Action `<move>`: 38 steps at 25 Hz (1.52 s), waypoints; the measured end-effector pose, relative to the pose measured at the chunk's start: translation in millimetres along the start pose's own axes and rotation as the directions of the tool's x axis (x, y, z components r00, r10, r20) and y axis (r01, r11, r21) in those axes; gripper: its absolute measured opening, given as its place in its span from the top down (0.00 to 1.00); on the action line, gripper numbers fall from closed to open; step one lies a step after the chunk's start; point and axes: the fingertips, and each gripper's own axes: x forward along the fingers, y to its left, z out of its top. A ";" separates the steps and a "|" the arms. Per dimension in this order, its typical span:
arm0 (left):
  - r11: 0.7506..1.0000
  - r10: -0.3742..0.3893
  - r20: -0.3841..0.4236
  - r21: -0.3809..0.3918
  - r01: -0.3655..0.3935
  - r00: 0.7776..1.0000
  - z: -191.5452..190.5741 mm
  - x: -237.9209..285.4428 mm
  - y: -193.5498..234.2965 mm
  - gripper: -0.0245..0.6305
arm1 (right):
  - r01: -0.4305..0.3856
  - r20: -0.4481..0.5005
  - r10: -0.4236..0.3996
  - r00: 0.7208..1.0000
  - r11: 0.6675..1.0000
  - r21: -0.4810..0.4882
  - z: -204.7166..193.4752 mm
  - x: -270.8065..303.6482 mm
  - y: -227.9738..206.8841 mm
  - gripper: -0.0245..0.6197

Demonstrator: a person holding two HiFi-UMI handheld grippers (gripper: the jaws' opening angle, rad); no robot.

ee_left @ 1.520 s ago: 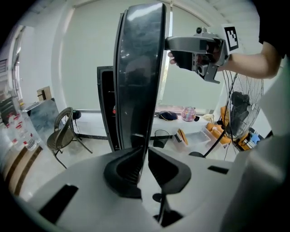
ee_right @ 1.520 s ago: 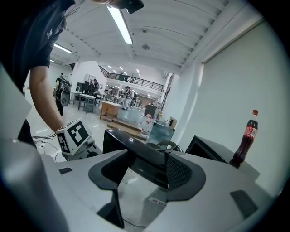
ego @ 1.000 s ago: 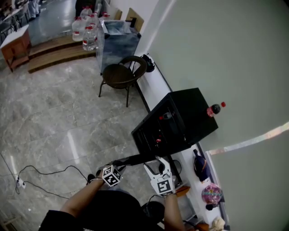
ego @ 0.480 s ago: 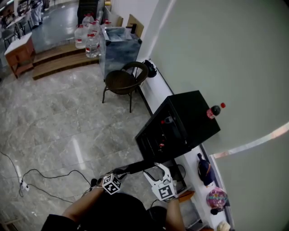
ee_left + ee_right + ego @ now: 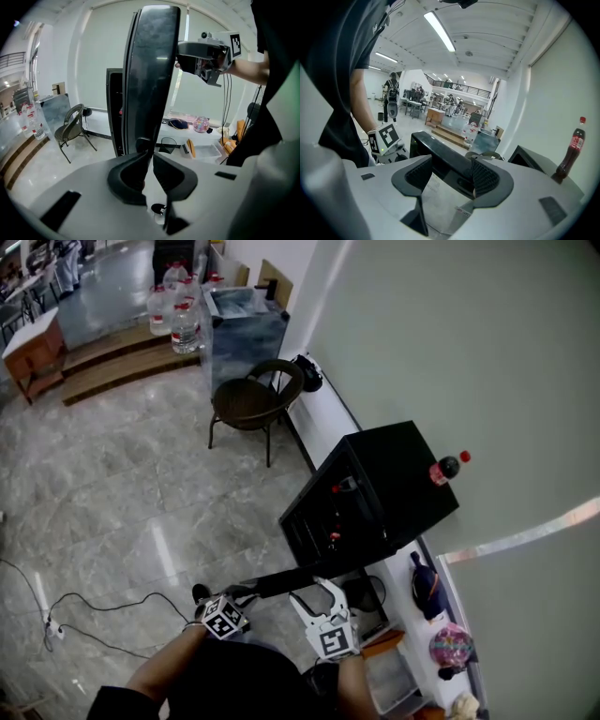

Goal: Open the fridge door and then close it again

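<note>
A small black fridge (image 5: pixel 394 484) stands on a white ledge with its interior showing. Its fridge door (image 5: pixel 281 579) is swung out toward me and reads as a dark bar in the head view. My left gripper (image 5: pixel 232 601) is at the door's outer end. In the left gripper view its jaws (image 5: pixel 148 152) are almost together, nipping the door's thin edge (image 5: pixel 150 70). My right gripper (image 5: pixel 317 594) sits further along the door. Its fingers straddle the door's top edge (image 5: pixel 440 157), with the pads against both faces.
A cola bottle (image 5: pixel 445 467) stands on top of the fridge. A brown chair (image 5: pixel 248 399) and water jugs (image 5: pixel 173 306) are beyond it. A dark bag (image 5: pixel 424 585) and a pink item (image 5: pixel 448 645) lie on the ledge (image 5: pixel 323 409). A cable (image 5: pixel 94 610) crosses the floor.
Only the head camera has shifted a little. The door and both grippers keep their places on it.
</note>
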 end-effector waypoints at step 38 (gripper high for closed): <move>0.952 -0.204 -0.042 0.223 0.208 0.978 96.5 65.3 197.2 0.89 | 0.470 -0.228 -0.430 0.873 0.867 0.165 6.6 117.8 -129.4 0.58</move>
